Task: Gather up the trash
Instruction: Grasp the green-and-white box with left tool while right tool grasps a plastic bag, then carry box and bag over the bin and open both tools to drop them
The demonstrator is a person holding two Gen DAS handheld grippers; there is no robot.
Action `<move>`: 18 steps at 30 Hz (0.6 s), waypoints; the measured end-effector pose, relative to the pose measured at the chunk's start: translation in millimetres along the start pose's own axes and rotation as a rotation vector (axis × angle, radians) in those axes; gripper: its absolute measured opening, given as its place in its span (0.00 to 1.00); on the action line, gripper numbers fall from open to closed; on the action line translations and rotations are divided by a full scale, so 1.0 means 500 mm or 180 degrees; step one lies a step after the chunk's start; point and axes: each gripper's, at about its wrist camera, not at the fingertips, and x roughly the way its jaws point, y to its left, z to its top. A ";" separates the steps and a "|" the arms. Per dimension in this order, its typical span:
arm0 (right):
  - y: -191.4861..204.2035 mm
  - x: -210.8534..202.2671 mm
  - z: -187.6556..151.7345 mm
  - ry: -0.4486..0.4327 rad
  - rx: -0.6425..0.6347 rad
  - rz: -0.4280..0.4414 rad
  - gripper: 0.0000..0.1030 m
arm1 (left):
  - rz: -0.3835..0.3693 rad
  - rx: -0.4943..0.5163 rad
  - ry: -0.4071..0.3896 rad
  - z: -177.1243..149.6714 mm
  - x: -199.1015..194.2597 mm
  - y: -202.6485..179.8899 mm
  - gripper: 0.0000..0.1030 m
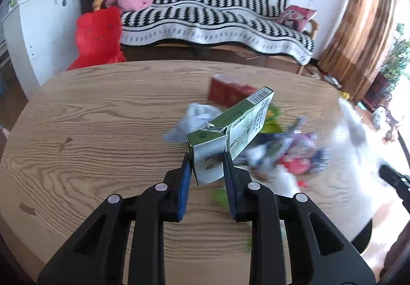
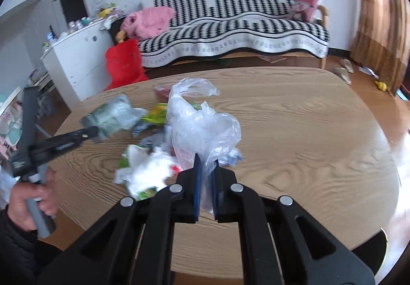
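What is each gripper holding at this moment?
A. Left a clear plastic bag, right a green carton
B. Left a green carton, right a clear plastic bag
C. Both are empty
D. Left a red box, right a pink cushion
B: the left gripper pinches the flap end of the green carton, and the right gripper is shut on the clear plastic bag.

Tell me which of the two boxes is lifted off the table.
The green box, clamped by its torn end in the left gripper. The red box lies on the table behind it.
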 end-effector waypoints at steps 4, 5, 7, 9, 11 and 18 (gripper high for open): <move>-0.092 -0.047 -0.030 -0.0009 0.0155 -0.0241 0.07 | -0.0113 0.0180 -0.0137 -0.009 -0.029 -0.093 0.23; -0.131 -0.066 -0.042 -0.0015 0.0231 -0.0333 0.07 | -0.0155 0.0242 -0.0166 -0.016 -0.034 -0.127 0.23; -0.193 -0.097 -0.064 -0.0020 0.0354 -0.0474 0.07 | -0.0276 0.0346 -0.0165 -0.028 -0.039 -0.186 0.23; -0.254 -0.128 -0.089 -0.0022 0.0485 -0.0613 0.07 | -0.0433 0.0480 -0.0120 -0.043 -0.038 -0.264 0.23; -0.317 -0.161 -0.116 -0.0029 0.0618 -0.0767 0.07 | -0.0589 0.0628 -0.0074 -0.066 -0.037 -0.349 0.23; -0.523 -0.281 -0.241 -0.0049 0.1114 -0.1251 0.07 | -0.1071 0.1228 0.0009 -0.189 -0.047 -0.627 0.23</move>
